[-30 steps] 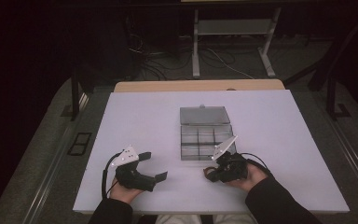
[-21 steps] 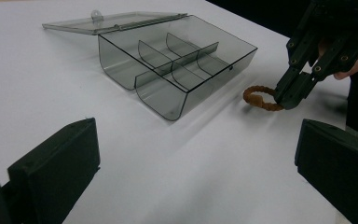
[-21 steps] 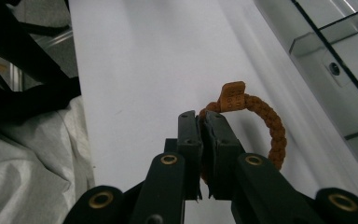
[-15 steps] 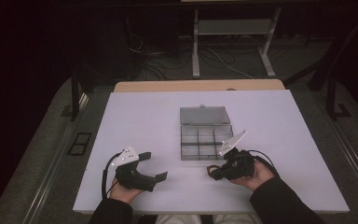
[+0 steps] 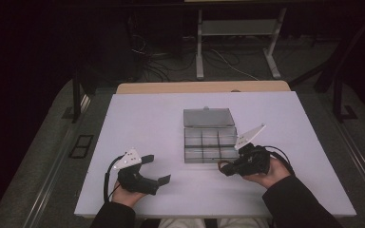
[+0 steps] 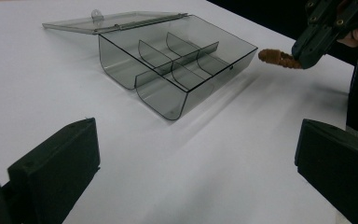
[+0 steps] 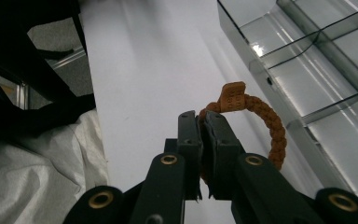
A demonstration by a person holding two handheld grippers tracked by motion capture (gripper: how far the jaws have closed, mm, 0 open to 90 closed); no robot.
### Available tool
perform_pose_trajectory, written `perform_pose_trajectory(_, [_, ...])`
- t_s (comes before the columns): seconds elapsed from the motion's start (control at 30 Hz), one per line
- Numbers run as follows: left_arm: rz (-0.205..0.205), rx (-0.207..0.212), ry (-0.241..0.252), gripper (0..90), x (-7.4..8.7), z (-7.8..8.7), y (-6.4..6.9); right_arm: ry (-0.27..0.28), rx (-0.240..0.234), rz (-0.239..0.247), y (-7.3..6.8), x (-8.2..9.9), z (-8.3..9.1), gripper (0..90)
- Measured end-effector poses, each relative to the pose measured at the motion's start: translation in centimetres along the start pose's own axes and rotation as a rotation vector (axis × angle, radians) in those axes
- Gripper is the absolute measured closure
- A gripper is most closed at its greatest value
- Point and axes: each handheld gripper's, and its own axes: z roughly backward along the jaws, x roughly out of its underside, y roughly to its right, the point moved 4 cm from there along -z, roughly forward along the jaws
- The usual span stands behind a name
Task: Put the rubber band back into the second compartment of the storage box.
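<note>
1. Brown braided cord, a small loop bracelet (image 5: 225, 167) with a flat tag, was pinched in the right tool (image 5: 228, 169) in the high view, just off the near right corner of the clear smoky plastic compartment box (image 5: 209, 142). The box sat mid-desk with its hinged lid (image 5: 208, 117) laid flat behind it, probably so that every cell could be reached from above. The left tool (image 5: 159, 170) rested low near the front edge of the white desk (image 5: 147, 114), jaws spread wide and holding nothing, well apart from the box.

2. In the left gripper view its two black jaws stood far apart over bare desk. Beyond them the box (image 6: 177, 70) showed its dividers with nothing in the cells, and the right tool (image 6: 303, 58) held the bracelet (image 6: 277, 58) in the air beside the box's end wall.

3. In the right gripper view the jaws were clamped tight on one side of the bracelet (image 7: 265, 121), the rest of the loop curving free toward the box wall (image 7: 251, 42), a hold that seemed meant to drop it into a cell.

4. Against the frames of a second before, the right tool had lifted and shifted rightward beside the box; the left tool had stayed put.
</note>
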Motion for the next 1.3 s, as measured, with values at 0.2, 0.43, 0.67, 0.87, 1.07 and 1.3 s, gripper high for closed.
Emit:
perform_pose_trajectory(0.2, [-0.004, 0.0, 0.0, 0.0, 0.0, 0.0, 0.0, 0.006, 0.011, 0.005, 0.1, -0.4, 0.7, 84.0])
perform_pose_trajectory(0.43, [-0.004, 0.001, 0.0, 0.0, 0.0, 0.0, -0.1, 0.006, 0.019, 0.009, 0.5, -1.0, 1.4, 84.0])
perform_pose_trajectory(0.67, [-0.003, 0.002, 0.0, 0.0, 0.0, 0.0, 0.0, 0.015, 0.03, 0.019, 0.7, -2.2, 2.2, 84.0])
perform_pose_trajectory(0.87, [-0.002, 0.002, 0.002, 0.0, 0.0, 0.0, -0.1, 0.016, 0.036, 0.03, 1.1, -3.0, 2.5, 84.0])
perform_pose_trajectory(1.07, [-0.002, 0.003, 0.002, 0.0, 0.0, 0.0, -0.1, 0.01, 0.045, 0.043, 1.5, -4.0, 2.7, 84.0])
perform_pose_trajectory(1.3, [0.001, 0.004, 0.002, 0.0, 0.0, 0.0, 0.0, 0.02, 0.038, 0.034, 2.4, -4.8, 2.1, 84.0])
